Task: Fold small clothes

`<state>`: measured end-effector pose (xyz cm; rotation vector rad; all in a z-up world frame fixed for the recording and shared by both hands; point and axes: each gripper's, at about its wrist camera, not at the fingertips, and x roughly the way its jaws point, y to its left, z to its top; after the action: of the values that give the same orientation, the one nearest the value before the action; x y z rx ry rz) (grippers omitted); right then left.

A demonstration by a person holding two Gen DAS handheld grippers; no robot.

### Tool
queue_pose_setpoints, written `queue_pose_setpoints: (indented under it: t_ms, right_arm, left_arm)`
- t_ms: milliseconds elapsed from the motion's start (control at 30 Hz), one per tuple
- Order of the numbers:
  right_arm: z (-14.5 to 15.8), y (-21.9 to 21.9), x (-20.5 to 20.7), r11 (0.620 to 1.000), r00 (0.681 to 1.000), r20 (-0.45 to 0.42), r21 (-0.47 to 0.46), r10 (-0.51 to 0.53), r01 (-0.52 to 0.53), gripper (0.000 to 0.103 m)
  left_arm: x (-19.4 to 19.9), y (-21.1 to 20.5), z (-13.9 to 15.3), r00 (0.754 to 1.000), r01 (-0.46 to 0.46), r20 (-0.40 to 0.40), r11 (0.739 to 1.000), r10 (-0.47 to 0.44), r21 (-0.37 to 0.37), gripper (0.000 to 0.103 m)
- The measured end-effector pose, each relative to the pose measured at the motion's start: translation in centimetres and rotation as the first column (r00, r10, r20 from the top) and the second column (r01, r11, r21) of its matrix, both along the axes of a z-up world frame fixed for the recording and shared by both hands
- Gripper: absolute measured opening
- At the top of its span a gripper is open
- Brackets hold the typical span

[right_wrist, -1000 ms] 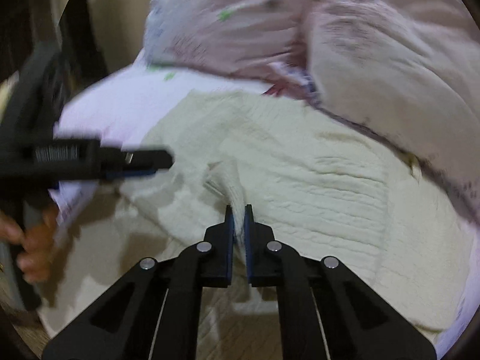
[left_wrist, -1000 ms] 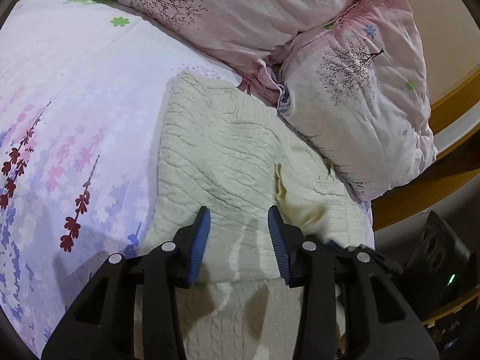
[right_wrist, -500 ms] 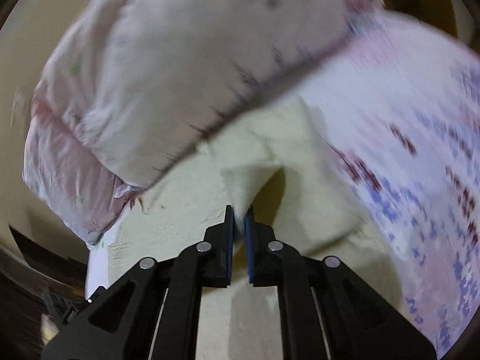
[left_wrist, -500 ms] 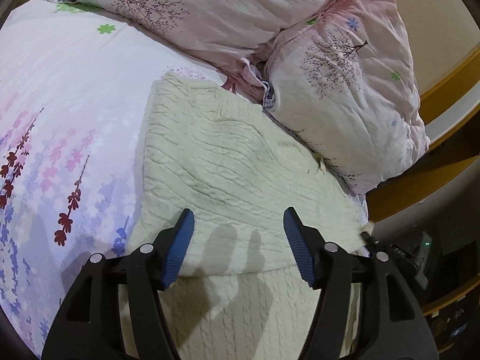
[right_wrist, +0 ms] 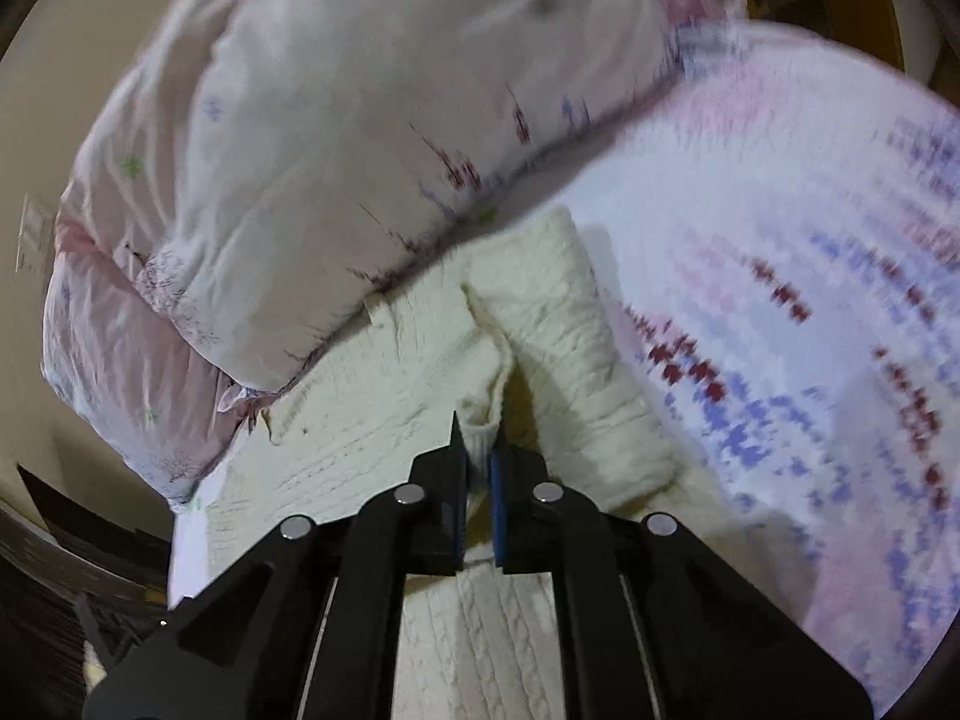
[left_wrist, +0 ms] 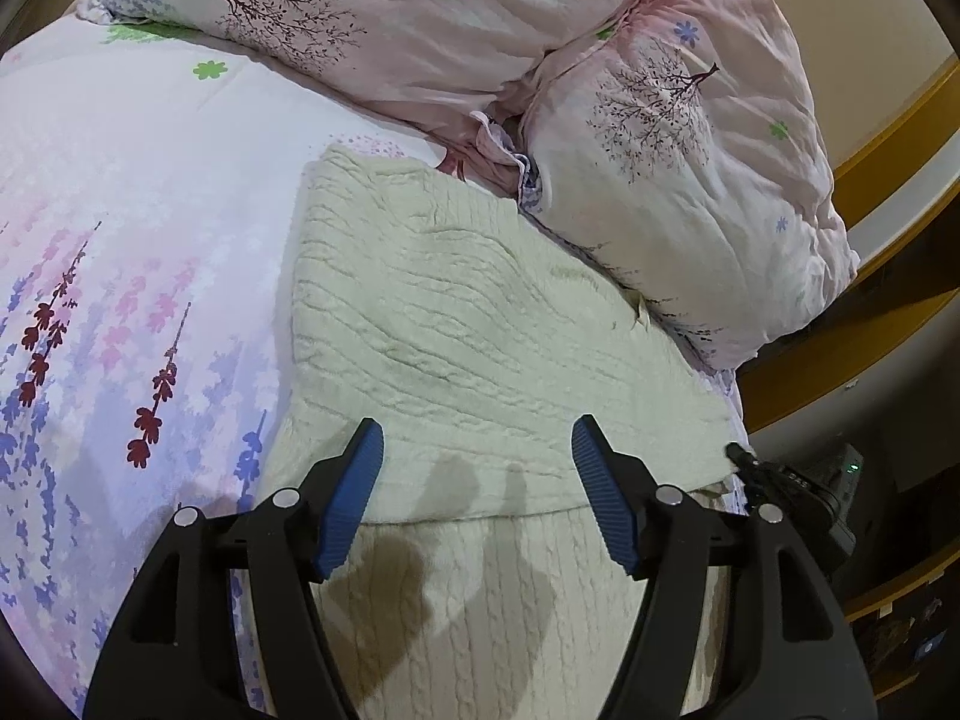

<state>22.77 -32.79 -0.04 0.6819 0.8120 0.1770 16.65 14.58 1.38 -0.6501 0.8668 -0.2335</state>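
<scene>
Fingers on my left gripper (left_wrist: pixel 474 483) now stand wide, wider than a second ago, holding nothing over the folded edge of the sweater (left_wrist: pixel 456 324). My right gripper (right_wrist: pixel 478 468) stays pinched on a sleeve cuff (right_wrist: pixel 483 429), which it has swung from the left side across toward the pillows (right_wrist: pixel 360 138). The sweater lies on the floral sheet (left_wrist: pixel 120 240), its far edge against those pillows. I judge the sleeve fold is mid-way, with the body fold already laid.
</scene>
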Motion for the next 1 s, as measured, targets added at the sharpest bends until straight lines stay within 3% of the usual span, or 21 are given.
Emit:
queue_pose_setpoints:
  t_ms: [100,333,400,433,500,533,700,867,1000]
  right_arm:
    - [0.2,-0.2,-1.0,0.999,1.000,-0.004,-0.035,-0.018,0.018,0.006]
    - [-2.0,0.2,-0.4,0.996,0.993,-0.114,-0.084,-0.010,0.000,0.007]
    - [-1.5,0.2,-0.8,0.995,0.993,-0.115,-0.090,0.022,-0.033,0.018]
    - [-1.2,0.0,-1.0,0.995,0.992,-0.114,-0.082,0.050,-0.059,0.034]
    - [-0.3,-0.7,-2.0,0.991,0.988,-0.099,-0.047,0.117,-0.122,0.053]
    - [-0.1,-1.1,-2.7,0.989,0.986,-0.088,-0.040,0.141,-0.145,0.055]
    - [0.4,-4.4,-7.2,0.969,0.969,-0.055,-0.045,0.241,-0.243,0.056]
    - [-0.6,-7.6,-11.5,0.960,0.960,-0.087,-0.060,0.266,-0.272,0.055]
    - [-2.3,-8.8,-14.0,0.953,0.945,-0.142,-0.031,0.294,-0.301,0.044]
  left_arm:
    - [0.0,-0.2,-0.1,1.000,0.005,-0.001,1.000,-0.005,0.006,0.066]
    - [-0.3,-0.2,0.0,1.000,0.009,0.003,1.000,-0.009,0.001,0.067]
    - [-1.3,0.2,0.2,1.000,0.020,0.013,1.000,-0.020,-0.018,0.067]
    - [-1.9,0.5,0.4,0.999,0.026,0.021,0.999,-0.025,-0.023,0.067]
    - [-3.4,1.1,0.8,0.998,0.040,0.040,0.999,-0.039,-0.024,0.067]
    - [-4.6,1.5,0.9,0.998,0.046,0.052,0.999,-0.045,-0.016,0.067]
    - [-9.6,3.5,0.3,0.997,0.051,0.050,0.999,-0.052,0.009,0.066]
    - [-13.6,4.1,-1.1,0.997,0.068,0.024,0.995,-0.067,-0.074,0.066]
    - [-16.1,3.1,-1.4,0.996,0.091,0.034,0.991,-0.088,-0.094,0.062]
